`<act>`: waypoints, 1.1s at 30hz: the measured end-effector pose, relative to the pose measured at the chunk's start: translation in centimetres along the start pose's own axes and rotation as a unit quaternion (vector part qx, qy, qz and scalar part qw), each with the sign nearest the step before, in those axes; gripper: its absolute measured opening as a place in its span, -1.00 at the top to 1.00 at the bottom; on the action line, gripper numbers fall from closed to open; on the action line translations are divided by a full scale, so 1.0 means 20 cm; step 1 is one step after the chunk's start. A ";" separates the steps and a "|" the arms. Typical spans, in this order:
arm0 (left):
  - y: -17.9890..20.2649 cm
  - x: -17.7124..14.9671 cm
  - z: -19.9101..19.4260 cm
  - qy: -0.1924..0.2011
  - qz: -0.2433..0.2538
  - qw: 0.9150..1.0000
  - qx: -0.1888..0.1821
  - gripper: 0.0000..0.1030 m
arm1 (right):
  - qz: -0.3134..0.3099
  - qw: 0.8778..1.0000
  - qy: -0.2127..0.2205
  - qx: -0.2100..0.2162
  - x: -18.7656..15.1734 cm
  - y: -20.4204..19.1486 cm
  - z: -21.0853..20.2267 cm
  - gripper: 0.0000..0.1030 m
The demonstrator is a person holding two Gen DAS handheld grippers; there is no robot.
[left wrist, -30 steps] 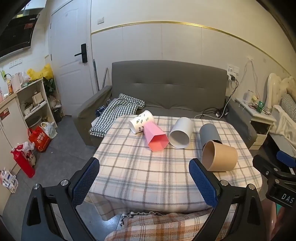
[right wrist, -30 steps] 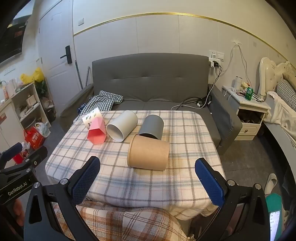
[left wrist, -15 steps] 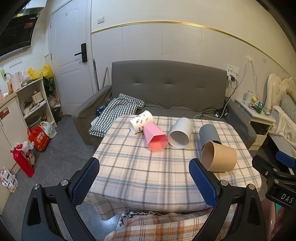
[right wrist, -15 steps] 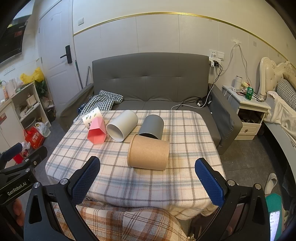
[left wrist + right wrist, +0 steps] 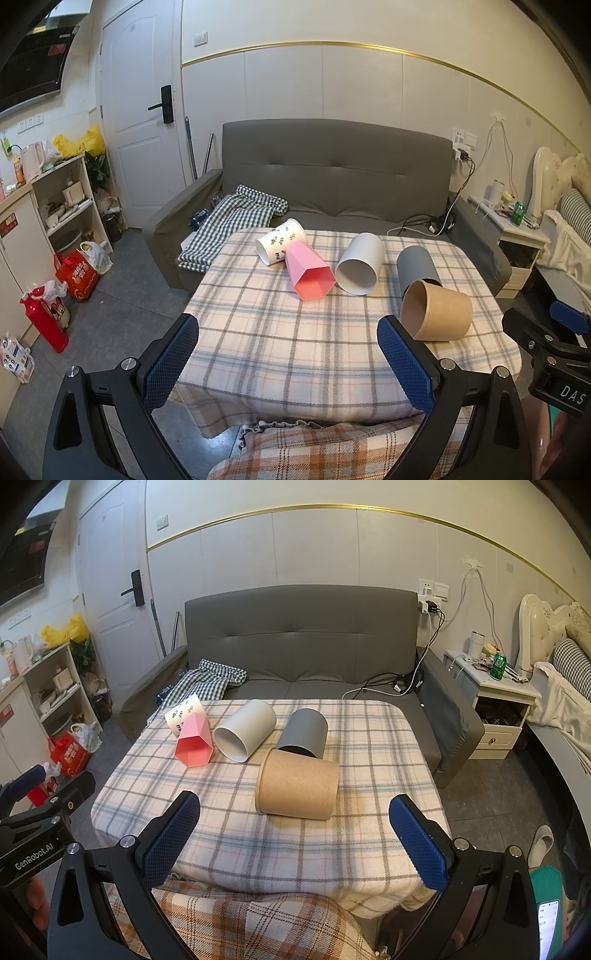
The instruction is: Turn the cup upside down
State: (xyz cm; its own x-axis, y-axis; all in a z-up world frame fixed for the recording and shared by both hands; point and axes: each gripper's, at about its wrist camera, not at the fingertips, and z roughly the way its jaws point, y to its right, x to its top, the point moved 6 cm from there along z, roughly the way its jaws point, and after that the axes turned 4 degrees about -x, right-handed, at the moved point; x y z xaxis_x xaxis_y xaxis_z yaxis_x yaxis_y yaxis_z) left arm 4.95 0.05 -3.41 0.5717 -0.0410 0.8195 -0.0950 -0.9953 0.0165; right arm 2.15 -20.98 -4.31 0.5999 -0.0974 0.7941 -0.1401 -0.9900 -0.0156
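Several cups lie on their sides on a plaid-covered table (image 5: 295,339): a brown paper cup (image 5: 436,314) (image 5: 297,784), a dark grey cup (image 5: 417,266) (image 5: 304,733), a light grey cup (image 5: 360,264) (image 5: 245,729), a pink hexagonal cup (image 5: 308,275) (image 5: 195,744) and a white leaf-print cup (image 5: 280,245) (image 5: 183,712). My left gripper (image 5: 288,362) is open and empty, held above the table's near edge. My right gripper (image 5: 295,842) is open and empty, just short of the brown cup.
A grey sofa (image 5: 332,184) with a checked cloth (image 5: 236,221) stands behind the table. A shelf unit (image 5: 66,206) and bags are at the left, a nightstand (image 5: 495,709) and bed at the right. A plaid-clad knee (image 5: 240,923) is below the grippers.
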 end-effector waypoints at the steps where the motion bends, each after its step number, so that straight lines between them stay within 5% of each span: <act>1: 0.00 0.00 0.00 0.000 0.000 1.000 0.000 -0.94 | 0.000 1.000 0.000 0.000 0.00 0.00 0.00 -1.00; 33: 0.06 -0.03 0.02 -0.017 -0.008 1.000 -0.002 -0.94 | 0.005 1.000 -0.026 0.007 0.01 0.00 0.07 -1.00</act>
State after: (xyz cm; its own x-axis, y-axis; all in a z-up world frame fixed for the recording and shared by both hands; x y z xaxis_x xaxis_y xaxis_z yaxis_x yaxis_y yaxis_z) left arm 4.88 -1.15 -4.12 0.6005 -0.0286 0.7991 -0.0897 -0.9955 0.0318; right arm 3.36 -21.09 -4.88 0.6380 -0.1124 0.7618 -0.1362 -0.9902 -0.0320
